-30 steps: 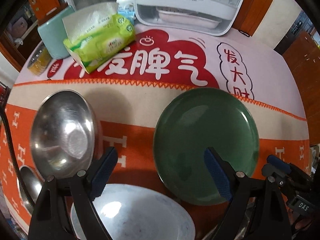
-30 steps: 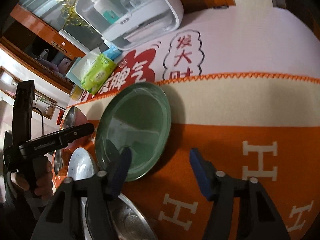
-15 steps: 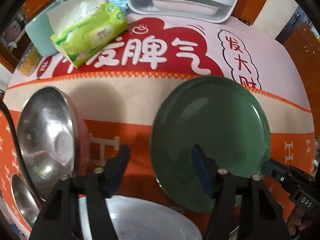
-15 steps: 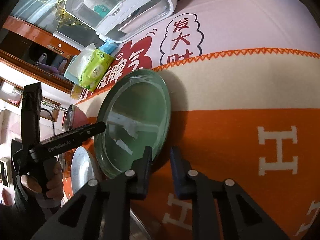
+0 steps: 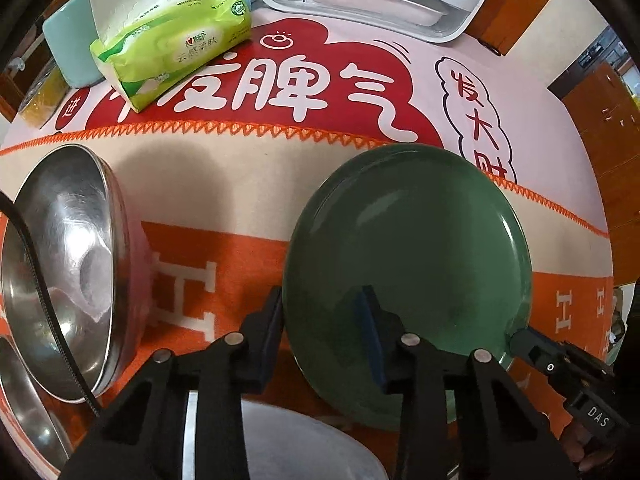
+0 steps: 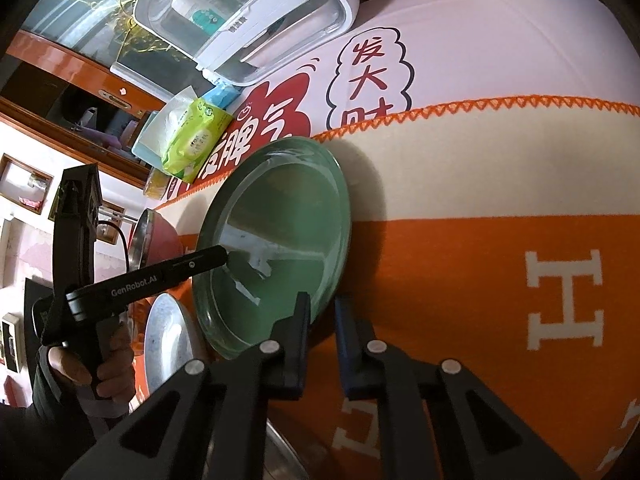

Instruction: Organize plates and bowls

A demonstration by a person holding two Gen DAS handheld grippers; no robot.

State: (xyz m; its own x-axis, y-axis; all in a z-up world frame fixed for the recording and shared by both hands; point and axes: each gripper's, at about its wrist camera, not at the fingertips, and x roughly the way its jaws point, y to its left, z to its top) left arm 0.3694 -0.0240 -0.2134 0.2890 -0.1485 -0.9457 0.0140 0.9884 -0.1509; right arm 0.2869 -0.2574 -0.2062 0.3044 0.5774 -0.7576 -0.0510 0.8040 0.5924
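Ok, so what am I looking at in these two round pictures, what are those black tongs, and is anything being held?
There is no robot here. A person holds a two-finger gripper in each hand, and a fisheye camera on each looks along its fingers. One picture is from the left gripper, the other from the right gripper. On the cloth-covered table lie a green plate, a steel bowl, a white dish and a tissue pack. The right gripper is shut on the plate's rim. The left one straddles the opposite rim, with its jaws closing.
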